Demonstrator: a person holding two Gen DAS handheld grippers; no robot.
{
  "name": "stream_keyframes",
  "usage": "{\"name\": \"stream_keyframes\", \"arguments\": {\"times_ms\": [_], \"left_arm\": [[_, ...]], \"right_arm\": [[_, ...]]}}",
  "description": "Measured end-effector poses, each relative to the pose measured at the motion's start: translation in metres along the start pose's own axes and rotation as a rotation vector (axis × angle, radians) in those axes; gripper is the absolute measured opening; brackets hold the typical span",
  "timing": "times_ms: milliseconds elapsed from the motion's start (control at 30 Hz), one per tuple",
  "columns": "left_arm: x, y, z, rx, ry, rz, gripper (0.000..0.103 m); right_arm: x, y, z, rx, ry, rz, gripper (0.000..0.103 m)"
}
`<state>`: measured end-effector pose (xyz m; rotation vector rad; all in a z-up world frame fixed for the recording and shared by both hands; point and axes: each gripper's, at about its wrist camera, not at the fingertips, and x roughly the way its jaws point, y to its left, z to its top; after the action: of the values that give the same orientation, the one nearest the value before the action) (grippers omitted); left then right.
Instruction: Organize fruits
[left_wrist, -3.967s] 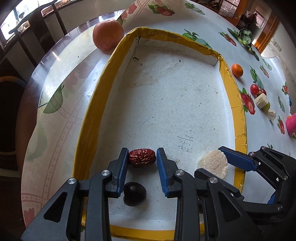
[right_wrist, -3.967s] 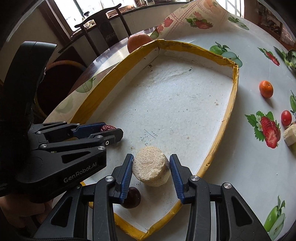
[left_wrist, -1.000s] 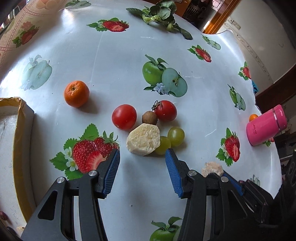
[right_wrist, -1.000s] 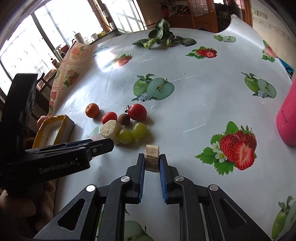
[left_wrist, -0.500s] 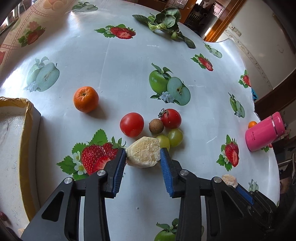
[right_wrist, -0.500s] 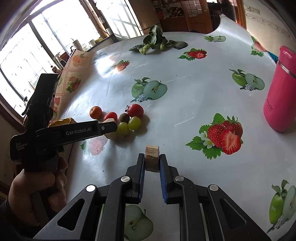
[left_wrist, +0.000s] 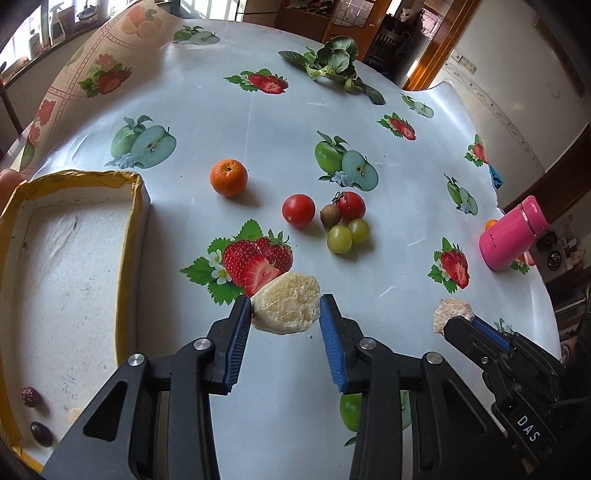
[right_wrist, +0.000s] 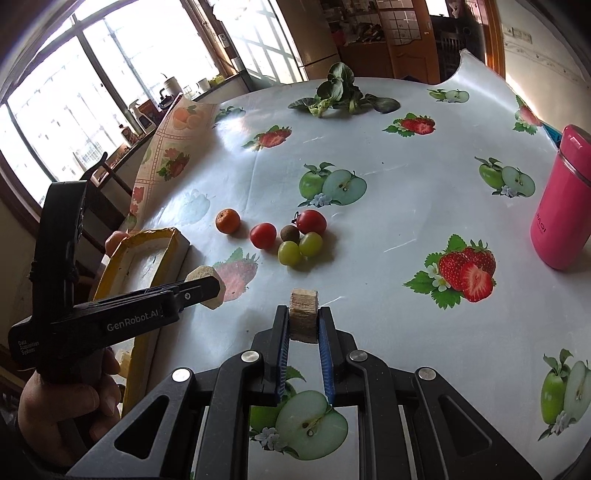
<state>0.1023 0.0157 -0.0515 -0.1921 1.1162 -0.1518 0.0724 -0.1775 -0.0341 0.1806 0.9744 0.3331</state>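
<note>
Our left gripper (left_wrist: 285, 314) pinches a pale, crumbly, rounded fruit chunk (left_wrist: 286, 308) between its blue ribbed pads, held over the glossy white fruit-print tablecloth of the table (left_wrist: 229, 110), just in front of a printed strawberry. Our right gripper (right_wrist: 303, 325) is closed on a thin tan, fibrous fruit slice (right_wrist: 303, 319), seen edge-on from its own camera.

Only the left view shows the floor of the shallow white foam tray with yellow taped rim (left_wrist: 135, 229), where a wrinkled red date (left_wrist: 28, 396) and a dark oval plum (left_wrist: 40, 434) lie near the close end. From the right view we see the tray rim (right_wrist: 142, 240) but not those two. The right view alone shows the windows and the hand (right_wrist: 66, 402) gripping the left tool.

Beyond both grippers sit a small orange mandarin (left_wrist: 228, 177), two red tomatoes (left_wrist: 298, 210), a small brown round fruit (left_wrist: 330, 215) and two green grapes (left_wrist: 339, 239), the last five clustered and touching. Bare cloth lies between tray and cluster. A pink cylindrical flask (right_wrist: 561, 206) stands toward the right edge, and leafy greens (right_wrist: 340, 94) lie at the far side.
</note>
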Motion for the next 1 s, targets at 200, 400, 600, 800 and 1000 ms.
{"name": "stream_keyframes", "arguments": {"times_ms": [200,400,600,800,1000], "left_arm": [[-0.025,0.006,-0.011,0.009,-0.028,0.014,0.035],[-0.046,0.017,-0.019,0.000,-0.052,0.018,0.035],[-0.062,0.032,-0.028,-0.017,-0.068,0.027,0.035],[-0.076,0.055,-0.036,-0.052,-0.080,0.039,0.035],[-0.086,0.074,-0.040,-0.081,-0.096,0.054,0.035]], "right_arm": [[-0.008,0.021,-0.004,-0.031,-0.008,0.013,0.015],[-0.013,0.041,-0.010,-0.055,-0.007,0.030,0.015],[-0.016,0.064,-0.016,-0.089,-0.003,0.048,0.015],[-0.013,0.090,-0.018,-0.129,0.006,0.071,0.015],[-0.008,0.112,-0.021,-0.162,0.018,0.092,0.015]]}}
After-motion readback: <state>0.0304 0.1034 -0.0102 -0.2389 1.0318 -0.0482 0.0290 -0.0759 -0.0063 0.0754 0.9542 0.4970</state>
